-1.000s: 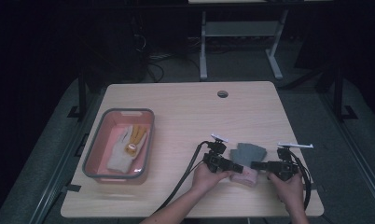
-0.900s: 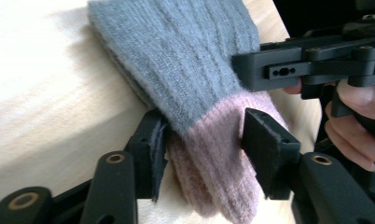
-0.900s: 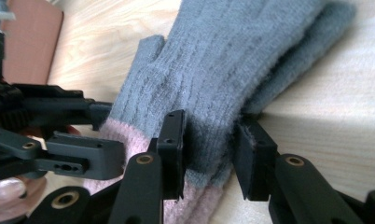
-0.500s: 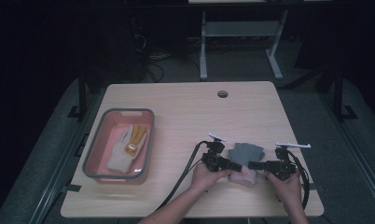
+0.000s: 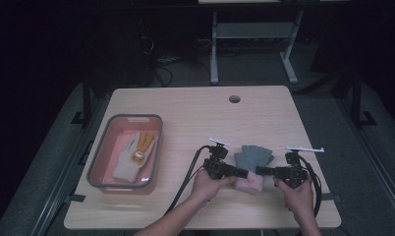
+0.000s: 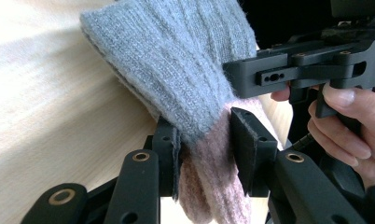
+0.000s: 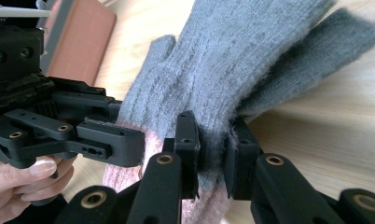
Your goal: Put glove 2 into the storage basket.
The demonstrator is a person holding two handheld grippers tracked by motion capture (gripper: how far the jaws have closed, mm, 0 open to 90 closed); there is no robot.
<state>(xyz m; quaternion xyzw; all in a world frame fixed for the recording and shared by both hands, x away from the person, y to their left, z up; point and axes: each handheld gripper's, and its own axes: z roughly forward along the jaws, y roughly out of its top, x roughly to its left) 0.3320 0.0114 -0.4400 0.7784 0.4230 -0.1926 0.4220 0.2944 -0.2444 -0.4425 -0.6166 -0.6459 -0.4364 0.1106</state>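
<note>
At the left of the surface (image 5: pixel 195 118) sits a tray (image 5: pixel 99 162) with a pale glove (image 5: pixel 134 155) lying inside it, well apart from the work.

Near the front edge, the left tongs (image 5: pixel 244 173) are clenched on the grey-and-pink glove (image 5: pixel 253 160); the left gripper view shows both pads biting the knit where grey meets the pink cuff (image 6: pixel 209 186). Their jaws have just been closing, with the fabric between them. The glove's grey fingers fan away from the person, and it hangs bunched between the two tools, just above or brushing the wood; I cannot tell which.

On the other side, the right tongs (image 5: pixel 259 171) grasp the same glove, pinching a fold of grey knit just above the cuff (image 7: pixel 212 154). These jaws too have just been closing on the fabric.

Risks from here, as I judge them: both bites are narrow and take only a pinch of soft knit, so a pull apart could let one side slide free and drop the glove askew. The two tips sit very close together, so they might knock one another. A fold may catch only one layer, leaving the glove twisted.
</note>
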